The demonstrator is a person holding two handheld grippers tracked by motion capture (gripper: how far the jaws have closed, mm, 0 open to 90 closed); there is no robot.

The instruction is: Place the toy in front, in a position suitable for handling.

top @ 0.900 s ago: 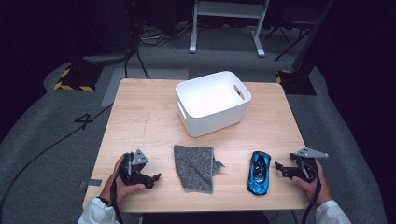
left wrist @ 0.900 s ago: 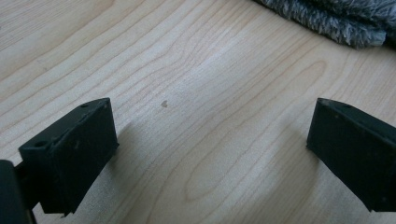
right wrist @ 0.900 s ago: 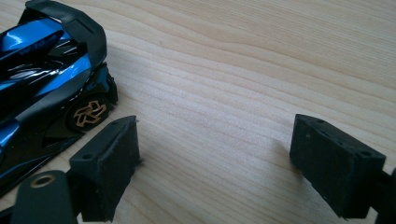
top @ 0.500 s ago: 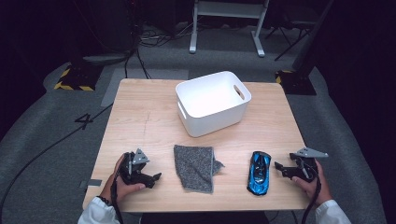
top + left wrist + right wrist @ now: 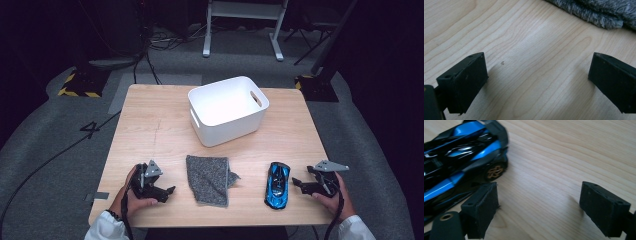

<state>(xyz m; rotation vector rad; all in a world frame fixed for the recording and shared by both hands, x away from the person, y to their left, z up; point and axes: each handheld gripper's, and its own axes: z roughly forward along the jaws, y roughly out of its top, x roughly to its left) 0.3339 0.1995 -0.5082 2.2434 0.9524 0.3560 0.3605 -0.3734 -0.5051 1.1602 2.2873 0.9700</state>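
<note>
The left tool (image 5: pixel 169 190) is held low over the near left part of the desk (image 5: pixel 150 125), its jaws spread wide with nothing between them; in the left gripper view only bare wood is seen between the two black jaws, and the edge of the cloth (image 5: pixel 599 12) lies beyond them. The right tool (image 5: pixel 298 183) is held at the near right edge of the desk, its jaws likewise parted and empty. In the right gripper view the car (image 5: pixel 459 152) is seen just beside one jaw, outside the gap, and whether that jaw touches it cannot be told. In the high view the car (image 5: pixel 276 184), blue and black, is placed lengthwise near the front edge, just left of the right tool. The grey cloth (image 5: pixel 210 179) is laid folded between the two tools, near the middle of the front edge, apart from the car. A white bin (image 5: pixel 200 122) with handle slots is set farther back, near the desk's centre, well apart from both tools.
</note>
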